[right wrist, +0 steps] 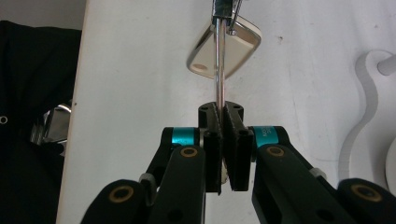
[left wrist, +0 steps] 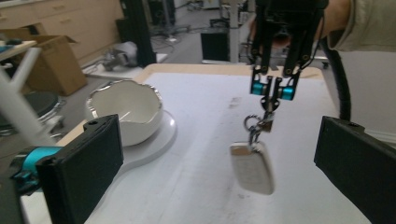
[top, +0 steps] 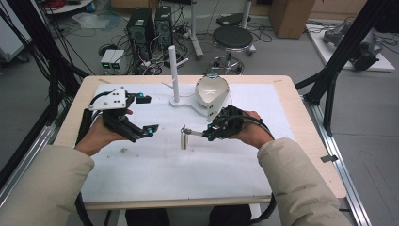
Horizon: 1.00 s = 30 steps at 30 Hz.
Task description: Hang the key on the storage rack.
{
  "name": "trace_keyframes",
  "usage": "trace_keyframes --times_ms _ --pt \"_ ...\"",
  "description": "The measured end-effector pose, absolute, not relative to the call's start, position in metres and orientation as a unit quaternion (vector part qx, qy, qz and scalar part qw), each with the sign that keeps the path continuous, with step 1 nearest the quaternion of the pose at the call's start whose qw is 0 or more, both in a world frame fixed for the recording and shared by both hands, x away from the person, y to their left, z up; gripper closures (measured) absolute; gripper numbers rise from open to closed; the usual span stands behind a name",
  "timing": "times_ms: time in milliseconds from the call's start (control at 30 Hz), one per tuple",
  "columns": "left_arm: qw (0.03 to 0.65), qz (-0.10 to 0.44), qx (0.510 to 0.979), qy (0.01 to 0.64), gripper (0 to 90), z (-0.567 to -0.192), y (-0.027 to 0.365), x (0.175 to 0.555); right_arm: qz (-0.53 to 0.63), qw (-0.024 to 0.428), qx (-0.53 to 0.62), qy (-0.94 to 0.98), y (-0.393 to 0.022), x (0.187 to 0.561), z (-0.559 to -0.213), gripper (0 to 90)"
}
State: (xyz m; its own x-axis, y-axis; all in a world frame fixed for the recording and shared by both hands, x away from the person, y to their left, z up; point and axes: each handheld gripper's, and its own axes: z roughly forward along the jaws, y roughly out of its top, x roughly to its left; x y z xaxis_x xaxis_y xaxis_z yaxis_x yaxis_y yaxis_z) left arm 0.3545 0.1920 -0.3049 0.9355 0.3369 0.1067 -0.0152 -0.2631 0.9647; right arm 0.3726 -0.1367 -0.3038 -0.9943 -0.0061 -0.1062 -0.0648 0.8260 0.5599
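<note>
Currently the right gripper (top: pixel 205 134) is clamped on a thin metal key (right wrist: pixel 219 70), jaws pressed tight with the blade running straight out between them. Off the key's far end hangs a ring (left wrist: pixel 253 124) and a pale fob (left wrist: pixel 252 167); in the high view the fob (top: pixel 184 140) dangles upright just above the table (top: pixel 282 136), roughly mid-table, between the two hands. Can't tell if its bottom edge touches the white mat (top: pixel 188 174).

Left gripper (top: pixel 147 114) is wide open, nothing between the jaws. It sits to the left of the fob, well apart from it, pointing toward it; in the left gripper view the fob hangs between its two black pads but farther off.

Containers: one white bowl (top: pixel 212 91) with a jagged eggshell-like rim, tilted, sitting on a flat white base (top: pixel 188 104) behind the right gripper. Inside looks bare in the left gripper view (left wrist: pixel 125 109). A white post (top: pixel 174 73) stands upright on the same base, just left of the bowl.

Person's hands (top: pixel 96 136) come in from the bottom edge in beige sleeves.
</note>
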Motion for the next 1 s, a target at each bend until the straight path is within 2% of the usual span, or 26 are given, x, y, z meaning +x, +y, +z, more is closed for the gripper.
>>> trace_keyframes --times_ms 200,433,1000 --pt "0.576 0.127 0.804 0.073 1.7 -0.301 0.164 0.357 0.295 0.048 -0.026 0.954 -0.131 0.373 -0.302 87.3" --pt "0.564 0.115 0.815 0.06 1.8 -0.297 0.155 0.36 0.296 0.045 -0.027 0.954 -0.128 0.375 -0.3 87.3" --pt "0.499 0.077 0.862 0.034 1.8 -0.32 0.126 0.368 0.277 0.024 -0.041 0.96 -0.113 0.383 -0.307 87.3"
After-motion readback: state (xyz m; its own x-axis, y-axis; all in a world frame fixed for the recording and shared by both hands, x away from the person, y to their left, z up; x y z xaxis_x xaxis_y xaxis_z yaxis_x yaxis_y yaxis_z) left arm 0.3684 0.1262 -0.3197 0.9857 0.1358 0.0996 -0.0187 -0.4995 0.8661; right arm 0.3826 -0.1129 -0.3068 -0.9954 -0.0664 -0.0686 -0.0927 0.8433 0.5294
